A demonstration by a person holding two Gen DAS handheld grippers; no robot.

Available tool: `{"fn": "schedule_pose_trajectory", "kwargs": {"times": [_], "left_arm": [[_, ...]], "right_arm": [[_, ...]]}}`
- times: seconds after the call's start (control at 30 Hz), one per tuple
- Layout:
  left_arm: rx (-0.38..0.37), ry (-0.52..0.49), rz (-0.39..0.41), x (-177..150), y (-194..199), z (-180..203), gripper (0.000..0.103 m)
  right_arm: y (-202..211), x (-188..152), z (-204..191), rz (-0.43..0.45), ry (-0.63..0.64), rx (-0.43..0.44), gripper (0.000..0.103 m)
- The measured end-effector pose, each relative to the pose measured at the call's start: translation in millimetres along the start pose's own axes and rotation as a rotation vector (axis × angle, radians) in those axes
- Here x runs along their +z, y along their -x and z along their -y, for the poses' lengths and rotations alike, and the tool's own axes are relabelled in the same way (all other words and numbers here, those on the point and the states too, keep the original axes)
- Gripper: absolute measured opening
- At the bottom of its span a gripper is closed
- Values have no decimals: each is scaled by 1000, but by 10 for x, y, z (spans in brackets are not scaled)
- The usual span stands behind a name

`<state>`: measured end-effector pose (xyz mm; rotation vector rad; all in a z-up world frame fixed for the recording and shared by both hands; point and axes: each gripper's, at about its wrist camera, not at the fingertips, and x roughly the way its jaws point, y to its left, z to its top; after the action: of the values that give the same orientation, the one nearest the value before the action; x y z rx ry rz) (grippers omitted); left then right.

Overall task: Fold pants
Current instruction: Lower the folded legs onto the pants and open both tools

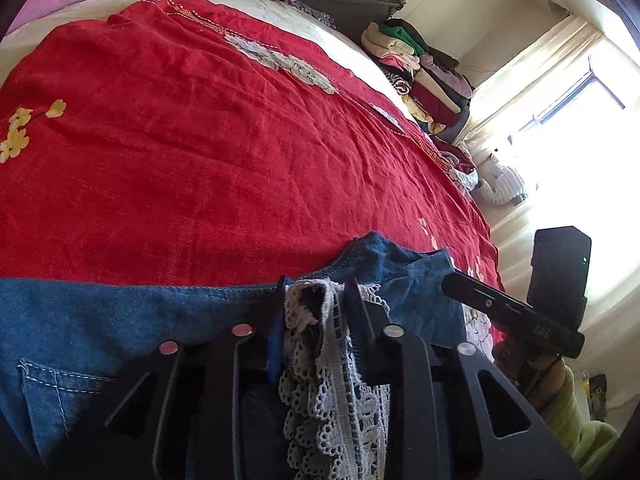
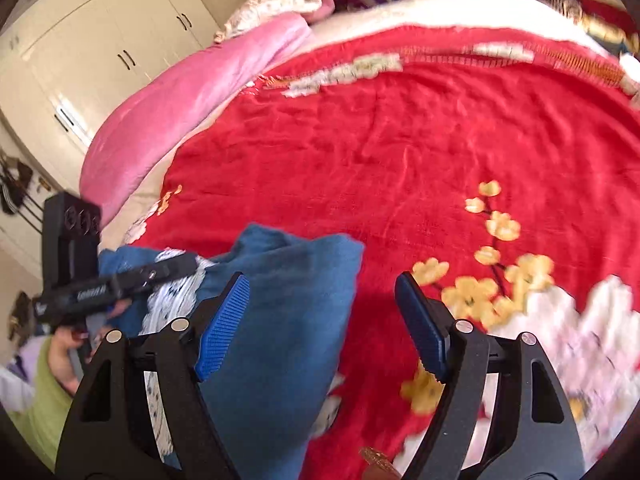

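1. A red bedspread (image 1: pixel 224 152) with yellow and white flowers covers the bed; a cream wardrobe (image 2: pixel 100 40) stands at one side and a bright window (image 1: pixel 568 120) at the other.
2. A pink quilt (image 2: pixel 176 108) lies along one edge, and stacked folded clothes (image 1: pixel 420 76) sit along another.
3. The blue denim pants (image 1: pixel 120 328), trimmed with white lace (image 1: pixel 332 380), lie at the near edge.
4. The left gripper (image 1: pixel 316 292) is clamped on the lace hem.
5. The right gripper (image 2: pixel 322 284) is spread wide, beside a raised denim fold.

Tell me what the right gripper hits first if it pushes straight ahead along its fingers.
Probably the red floral bedspread. The right gripper is open, and the gap ahead shows only that cloth. The folded blue denim pants bulge in beside its left finger and might brush it first; depth is unclear.
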<state>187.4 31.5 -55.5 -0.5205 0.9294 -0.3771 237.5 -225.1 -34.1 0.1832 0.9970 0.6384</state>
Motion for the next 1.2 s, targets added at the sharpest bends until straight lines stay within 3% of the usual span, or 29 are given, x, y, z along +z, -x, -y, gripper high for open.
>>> {"fn": "schedule_pose_trajectory", "kwargs": {"times": [0.03, 0.07, 0.1, 0.2, 0.3, 0.43, 0.53, 0.6, 0.63, 0.7, 0.83, 0.93, 1.03, 1.13, 1.2], "left_arm": [[4, -4, 8, 6, 15, 9, 18], [-3, -6, 16, 18, 39, 22, 17], [-10, -11, 23, 31, 59, 42, 17], [-28, -55, 46, 103, 127, 182, 16], [26, -107, 68, 172, 118, 289, 16], [96, -91, 34, 169, -11, 173, 16], [115, -81, 28, 135, -23, 89, 25], [126, -77, 31, 121, -2, 65, 31], [124, -72, 36, 121, 23, 54, 32], [126, -77, 47, 118, 70, 75, 32], [155, -103, 76, 86, 222, 131, 33], [167, -110, 99, 55, 370, 172, 48], [188, -135, 131, 9, 540, 244, 51], [207, -146, 157, -71, 693, 303, 70], [215, -158, 169, -124, 787, 342, 71]], "right_arm": [[-90, 22, 49, -28, -8, 21, 59], [-116, 5, 48, -39, -1, 33, 35], [-132, -4, 32, -46, 14, 42, 21], [-18, 2, -63, 8, 66, -11, 10], [93, 63, -173, 73, 130, -86, 10], [-104, 80, -188, 43, 201, -192, 10], [-211, 47, -134, 18, 201, -203, 14], [-170, 24, -95, 30, 183, -208, 25], [-135, 26, -81, 40, 174, -205, 28], [-35, 17, -66, 67, 159, -200, 45], [177, -7, -108, 119, 160, -204, 57], [326, -56, -170, 149, 163, -190, 66], [448, -114, -261, 173, 180, -185, 72], [574, -187, -371, 195, 201, -169, 78], [634, -222, -427, 205, 215, -167, 82]]}}
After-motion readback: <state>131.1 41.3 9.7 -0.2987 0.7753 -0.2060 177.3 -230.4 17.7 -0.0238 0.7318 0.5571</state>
